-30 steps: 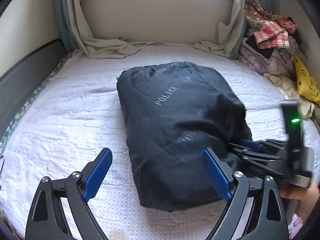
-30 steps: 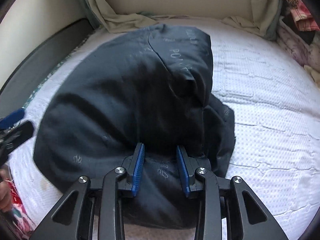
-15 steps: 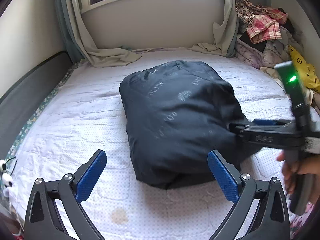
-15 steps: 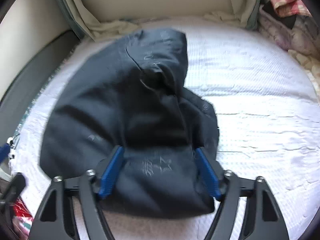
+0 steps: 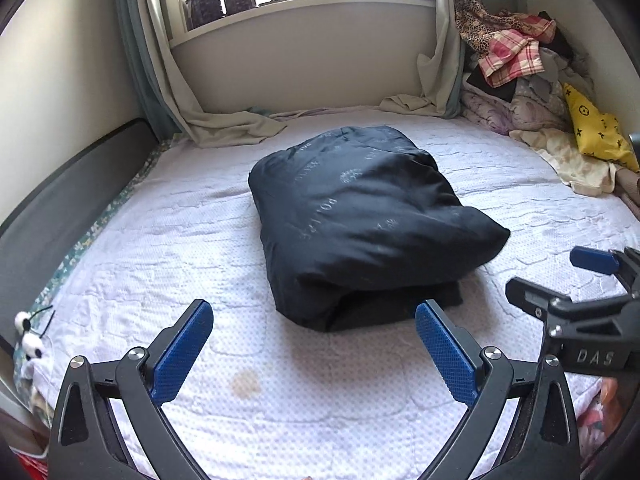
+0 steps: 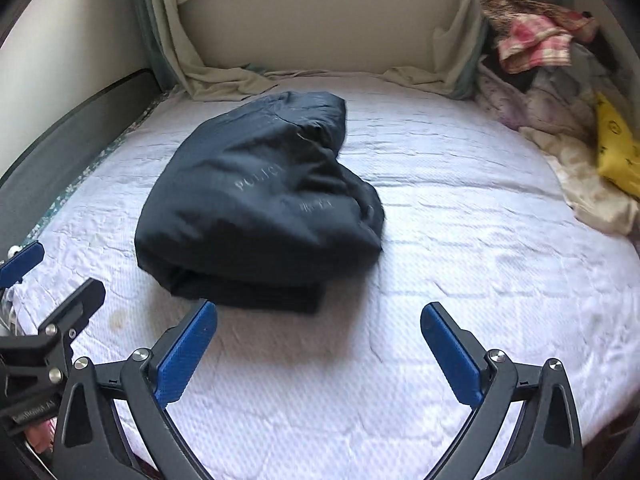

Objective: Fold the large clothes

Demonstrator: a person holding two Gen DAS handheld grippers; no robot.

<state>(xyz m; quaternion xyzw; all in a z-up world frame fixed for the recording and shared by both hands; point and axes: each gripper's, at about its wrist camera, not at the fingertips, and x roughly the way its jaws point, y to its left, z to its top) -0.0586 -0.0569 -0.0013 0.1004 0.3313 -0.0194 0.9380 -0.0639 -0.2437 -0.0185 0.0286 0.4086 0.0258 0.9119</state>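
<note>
A dark navy jacket [image 5: 360,220] with faint "POLICE" lettering lies folded into a thick bundle in the middle of the white bed [image 5: 160,248]. It also shows in the right wrist view [image 6: 260,204]. My left gripper [image 5: 314,344] is open and empty, a short way in front of the bundle's near edge. My right gripper [image 6: 318,348] is open and empty, in front of the bundle's near right corner. In the left wrist view the right gripper [image 5: 560,284] shows at the right edge, apart from the jacket.
A heap of mixed clothes [image 5: 528,68] and a yellow bag [image 5: 596,132] lie along the bed's right side. Curtains [image 5: 224,120] pool at the far end under a windowsill with jars. A dark bed rail [image 5: 68,184] runs along the left. A small stain [image 5: 245,383] marks the near sheet.
My right gripper has opened, let go of the jacket and drawn back. My left gripper has also drawn back. The jacket now lies free as a folded bundle.
</note>
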